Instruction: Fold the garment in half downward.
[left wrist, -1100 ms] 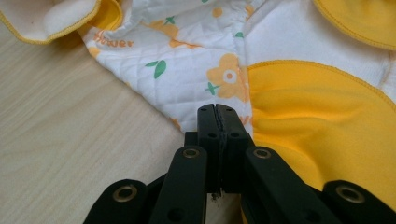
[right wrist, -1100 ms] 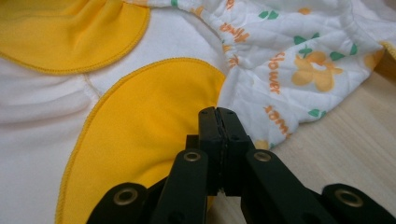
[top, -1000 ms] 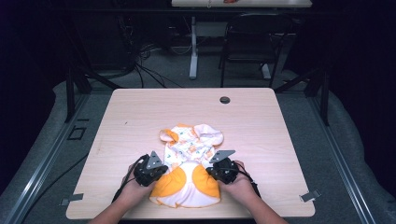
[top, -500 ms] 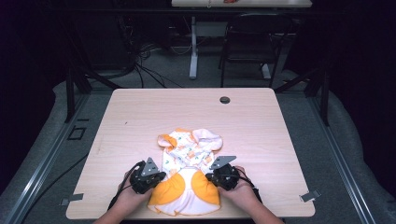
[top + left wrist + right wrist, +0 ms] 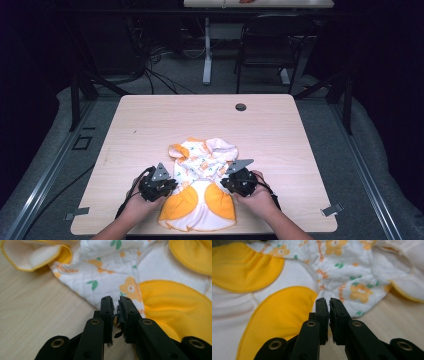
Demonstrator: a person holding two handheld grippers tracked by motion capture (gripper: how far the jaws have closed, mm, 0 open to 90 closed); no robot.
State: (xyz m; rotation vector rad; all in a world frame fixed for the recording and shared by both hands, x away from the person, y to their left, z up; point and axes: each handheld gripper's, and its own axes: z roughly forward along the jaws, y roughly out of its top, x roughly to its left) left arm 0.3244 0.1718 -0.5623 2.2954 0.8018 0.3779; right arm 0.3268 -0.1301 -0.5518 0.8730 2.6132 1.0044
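Note:
A small baby garment (image 5: 200, 165), white with orange flowers and yellow patches, lies flat near the table's front edge. My left gripper (image 5: 172, 186) is at its left side and my right gripper (image 5: 224, 184) at its right side, each held in a hand. In the left gripper view the jaws (image 5: 115, 302) stand a narrow gap apart over the garment's edge (image 5: 100, 265), with a sliver of yellow cloth between them. In the right gripper view the jaws (image 5: 329, 302) are also slightly apart at the hem of the garment (image 5: 352, 270). Both pairs of jaws have just been opening.
The wooden table (image 5: 150, 125) has a round cable hole (image 5: 240, 107) near its far edge. Behind the table a black chair (image 5: 265, 45) and cables stand on the grey floor. The garment's lower hem lies close to the table's front edge.
The garment has slid slightly toward the near edge and now lies flatter. Both grippers have stayed at its sides.

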